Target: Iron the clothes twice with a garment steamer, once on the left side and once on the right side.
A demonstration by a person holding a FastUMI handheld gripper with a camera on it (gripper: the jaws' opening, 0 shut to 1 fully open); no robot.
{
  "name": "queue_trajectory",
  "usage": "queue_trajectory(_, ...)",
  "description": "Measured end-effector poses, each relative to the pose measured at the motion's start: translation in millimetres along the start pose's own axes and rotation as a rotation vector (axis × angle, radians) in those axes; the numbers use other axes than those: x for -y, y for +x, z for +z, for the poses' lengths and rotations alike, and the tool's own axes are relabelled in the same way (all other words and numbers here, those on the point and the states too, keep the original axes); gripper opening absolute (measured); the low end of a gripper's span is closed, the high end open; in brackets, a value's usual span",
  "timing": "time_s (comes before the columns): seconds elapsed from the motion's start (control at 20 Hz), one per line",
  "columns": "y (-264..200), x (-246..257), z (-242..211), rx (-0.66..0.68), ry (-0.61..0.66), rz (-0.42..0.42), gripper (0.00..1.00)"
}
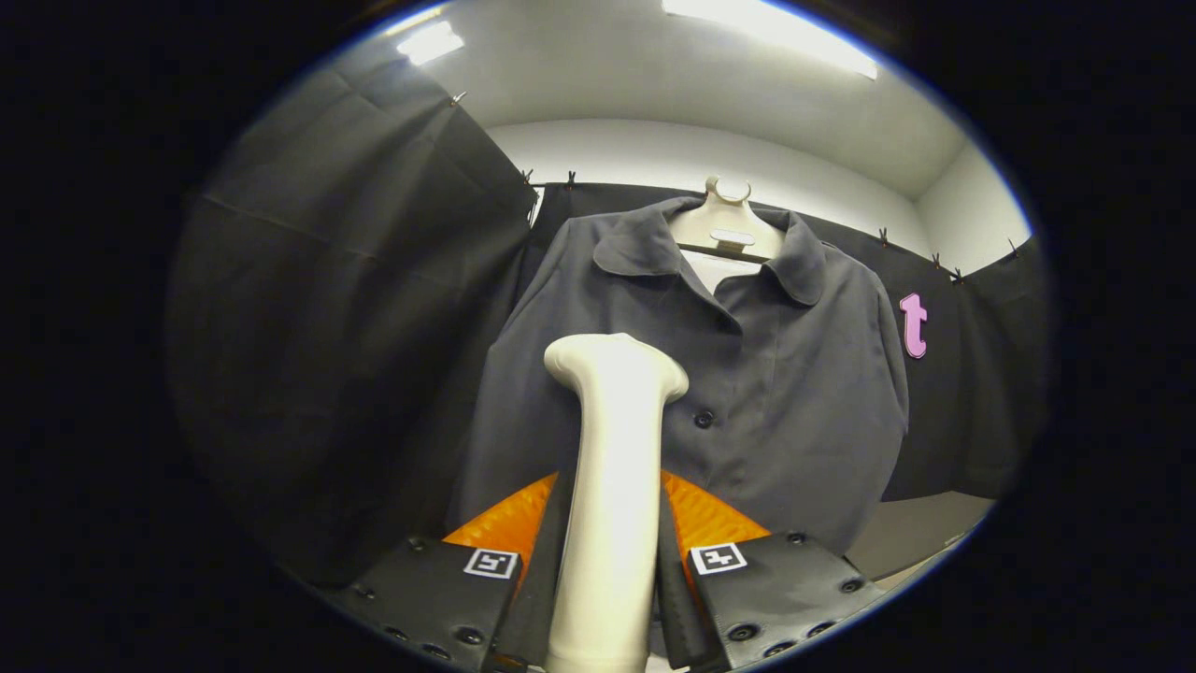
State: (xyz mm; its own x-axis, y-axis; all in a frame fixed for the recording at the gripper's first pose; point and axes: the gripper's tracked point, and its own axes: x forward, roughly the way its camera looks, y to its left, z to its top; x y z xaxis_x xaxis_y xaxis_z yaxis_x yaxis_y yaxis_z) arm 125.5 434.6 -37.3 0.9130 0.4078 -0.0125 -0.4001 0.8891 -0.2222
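Holding the steamer (612, 486) by its pale handle, the hand-held gripper (607, 561) has one finger on each side of it, and both fingers (505, 523) press on the handle, so the grip is narrow and firm. The steamer stands upright between the fingers, and its wider head is at the top, in front of the shirt (747, 402). I cannot tell if the head touches the cloth or is only close to it. The shirt is dark grey, with a collar and dark buttons, and it hangs on a white hanger (727, 224) from the top edge of the black curtain (327, 308). The steamer head sits before the part of the shirt left of the button line, about at the height of the upper button. The other half of the shirt, beyond the buttons, is free and fully open to see, down to its lower hem. Beside that far edge of the shirt there is a band of curtain, and under the hem a pale bench (920, 533) surface shows. On the other side, the curtain wall comes forward near the fingers, so the room there looks more narrow. Above the curtain the white wall and ceiling lights (766, 33) are open.
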Motion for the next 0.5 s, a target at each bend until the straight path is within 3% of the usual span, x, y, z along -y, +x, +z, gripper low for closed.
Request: queue_trajectory(0.5, -24, -20, -50, -0.108, 0.001, 0.048, 0.53)
